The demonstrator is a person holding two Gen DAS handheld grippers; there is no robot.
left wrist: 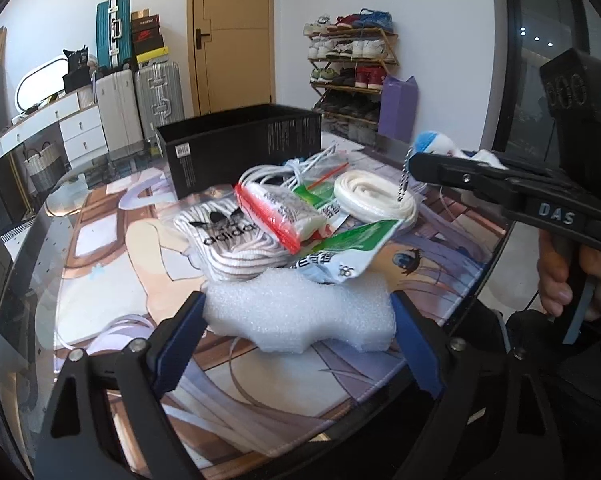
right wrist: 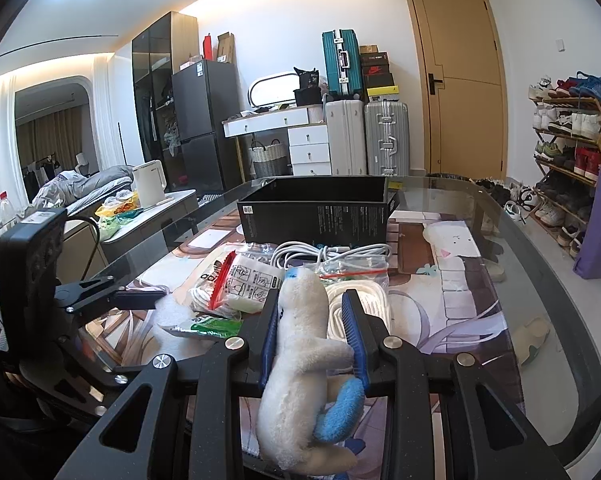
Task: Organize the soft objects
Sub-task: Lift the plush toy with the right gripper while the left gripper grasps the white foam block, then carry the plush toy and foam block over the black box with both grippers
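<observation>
My left gripper (left wrist: 298,308) is shut on a white foam block (left wrist: 300,314), held just above the printed mat. My right gripper (right wrist: 310,300) is shut on a white plush toy (right wrist: 300,344) with blue parts; it also shows in the left wrist view (left wrist: 436,142), held above the pile at the right. An open black box (left wrist: 240,140) stands behind the pile and shows in the right wrist view (right wrist: 320,208). The pile holds bagged white laces (left wrist: 228,240), a red-edged bag (left wrist: 280,208), a white cord coil (left wrist: 374,196) and a green packet (left wrist: 340,248).
The glass table (right wrist: 540,280) carries a printed mat (right wrist: 440,292). A white cable bundle (right wrist: 328,250) lies in front of the box. Suitcases (right wrist: 364,136), a door, a shoe rack (right wrist: 572,140) and a purple bag stand beyond the table.
</observation>
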